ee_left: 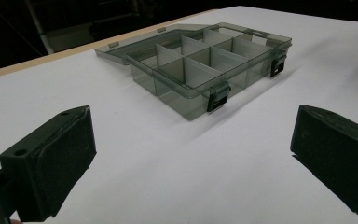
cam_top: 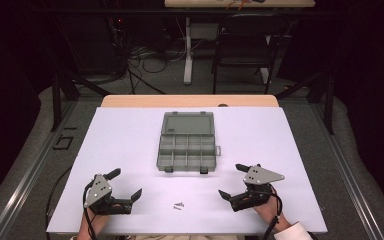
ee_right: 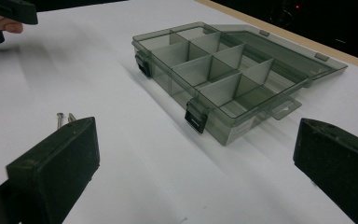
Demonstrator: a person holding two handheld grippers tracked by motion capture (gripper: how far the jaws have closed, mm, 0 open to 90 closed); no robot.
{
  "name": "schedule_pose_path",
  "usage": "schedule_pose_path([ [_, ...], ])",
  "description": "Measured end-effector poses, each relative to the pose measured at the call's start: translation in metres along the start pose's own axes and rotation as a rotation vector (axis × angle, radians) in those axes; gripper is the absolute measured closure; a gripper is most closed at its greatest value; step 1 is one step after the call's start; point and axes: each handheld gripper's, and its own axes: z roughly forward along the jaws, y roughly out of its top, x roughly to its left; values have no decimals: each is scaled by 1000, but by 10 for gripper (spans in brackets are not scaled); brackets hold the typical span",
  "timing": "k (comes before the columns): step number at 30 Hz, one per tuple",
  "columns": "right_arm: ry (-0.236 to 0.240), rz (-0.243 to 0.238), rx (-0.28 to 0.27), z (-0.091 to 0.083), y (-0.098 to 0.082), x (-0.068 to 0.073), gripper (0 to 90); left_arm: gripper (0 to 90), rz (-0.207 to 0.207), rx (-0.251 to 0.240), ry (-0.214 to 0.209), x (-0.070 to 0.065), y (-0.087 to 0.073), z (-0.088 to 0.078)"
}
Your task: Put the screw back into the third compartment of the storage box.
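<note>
Both grippers rest near the front edge of the white table (cam_top: 280,130), the left gripper (cam_top: 127,183) and the right gripper (cam_top: 231,181) each with jaws spread wide and holding nothing. Between and beyond them sits the organizer box (cam_top: 187,150) (smoky clear plastic, lid lying open toward the far side). Two small screws (cam_top: 179,205) lie close together between the grippers, near the table's front edge.

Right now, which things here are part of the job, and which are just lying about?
Part of the job: the open compartment box, the screws, the left claw, the right claw.

Just lying about: the chair, the floor cables.
</note>
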Motion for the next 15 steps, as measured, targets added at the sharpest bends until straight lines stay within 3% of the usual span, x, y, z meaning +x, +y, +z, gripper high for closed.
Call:
schedule_pose_path([
  [15, 78, -10, 38, 20, 10, 7, 0, 0, -1, 0, -3, 0, 0, 0],
])
